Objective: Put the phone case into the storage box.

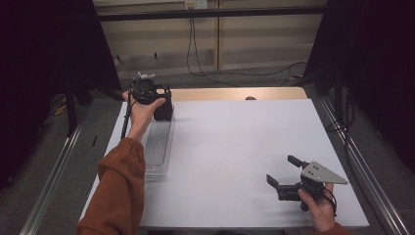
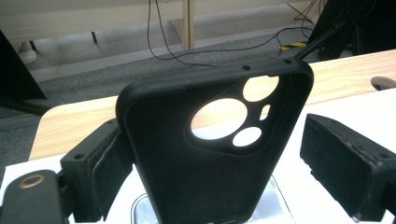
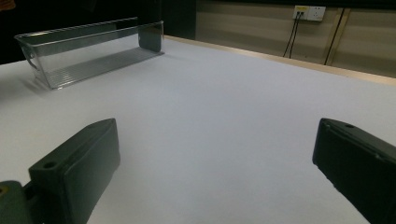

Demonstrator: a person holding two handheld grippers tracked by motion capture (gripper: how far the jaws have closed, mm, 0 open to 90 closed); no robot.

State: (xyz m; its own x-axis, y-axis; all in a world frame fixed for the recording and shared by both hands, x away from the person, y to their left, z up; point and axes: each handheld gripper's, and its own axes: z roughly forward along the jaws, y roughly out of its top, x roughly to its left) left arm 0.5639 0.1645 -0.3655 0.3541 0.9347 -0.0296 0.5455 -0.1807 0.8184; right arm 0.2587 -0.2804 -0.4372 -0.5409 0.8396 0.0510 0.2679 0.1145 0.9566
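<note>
While the person's two arms reached over the table, this was how things stood, all placed from the clear tray.

Clear tray: a long, transparent plastic tray (image 1: 159, 147) with a ribbed floor lay on the white table top (image 1: 235, 147), along its left edge.

Phone case: a black, soft-looking phone case (image 2: 205, 158) with round camera cut-outs stood upright at the tray's far end, its lower edge down inside the tray; in the right gripper view it showed dark against the tray's far wall (image 3: 150, 36).

Left gripper: the black left gripper (image 1: 147, 90) hung over the tray's far end, held by a hand in a rust-orange sleeve (image 1: 122, 186). Its jaws stood apart around the case; the left pad (image 2: 100, 175) touched the case's edge, the other sat clear of it.

Right gripper: the black right gripper (image 1: 284, 171), topped with a grey three-cornered plate, rested low over the table, well apart from the tray toward the near right corner. Its jaws gaped wide, with nothing between them.
</note>
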